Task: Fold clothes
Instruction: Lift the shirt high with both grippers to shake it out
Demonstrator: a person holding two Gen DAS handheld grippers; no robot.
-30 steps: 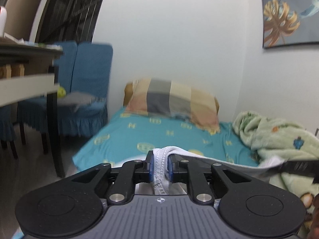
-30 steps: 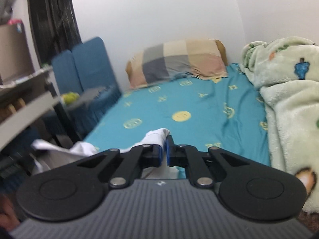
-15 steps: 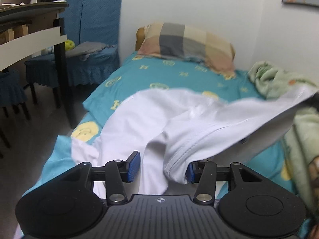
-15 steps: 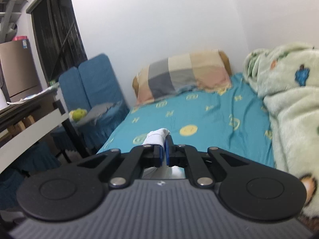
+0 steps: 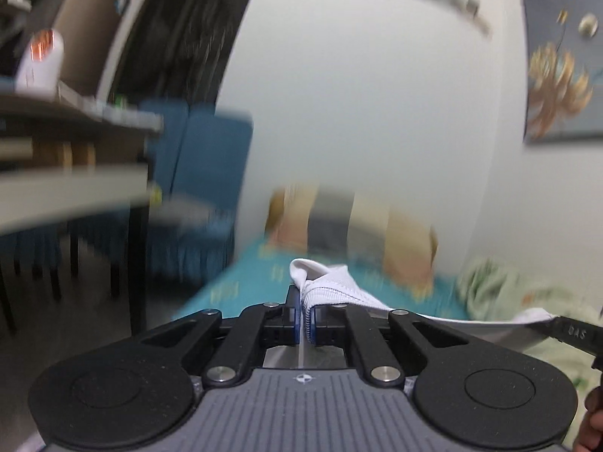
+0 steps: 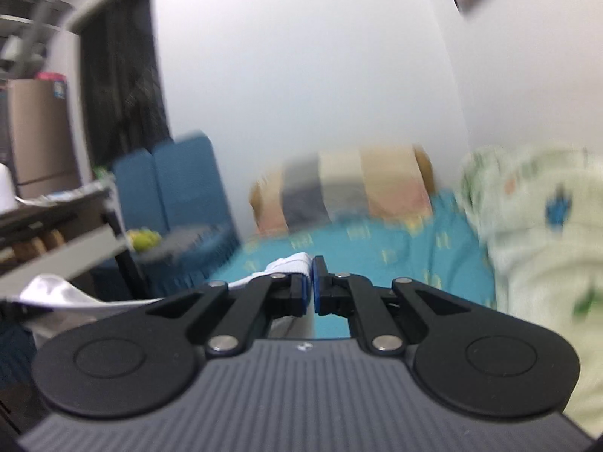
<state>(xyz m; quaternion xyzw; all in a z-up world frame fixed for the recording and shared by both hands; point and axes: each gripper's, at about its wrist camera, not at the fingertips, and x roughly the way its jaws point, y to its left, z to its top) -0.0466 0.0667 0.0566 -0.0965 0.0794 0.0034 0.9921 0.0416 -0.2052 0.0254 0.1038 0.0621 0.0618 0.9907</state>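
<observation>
A white garment (image 5: 331, 278) with a ribbed edge hangs stretched in the air between both grippers, above the teal bed sheet (image 5: 245, 282). My left gripper (image 5: 304, 301) has its jaws closing tight on the ribbed hem, which bunches up over the pads. From there the cloth runs right to a finger of the other gripper (image 5: 565, 329). In the right wrist view, my right gripper (image 6: 313, 278) is shut on a fold of the white garment (image 6: 290, 265). The rest of the cloth trails left and hangs below, hidden behind the gripper bodies.
A checked pillow (image 6: 358, 192) lies at the bed's head, a pale green blanket (image 6: 546, 226) is heaped on the right. Blue-covered chairs (image 5: 196, 158) and a wooden table (image 5: 75, 188) stand left of the bed. A hand (image 5: 595, 425) shows at the lower right corner.
Half a second ago the left jaws stood open over the spread white cloth; now they are shut on its ribbed edge. Both grippers have risen, the right one keeping its hold.
</observation>
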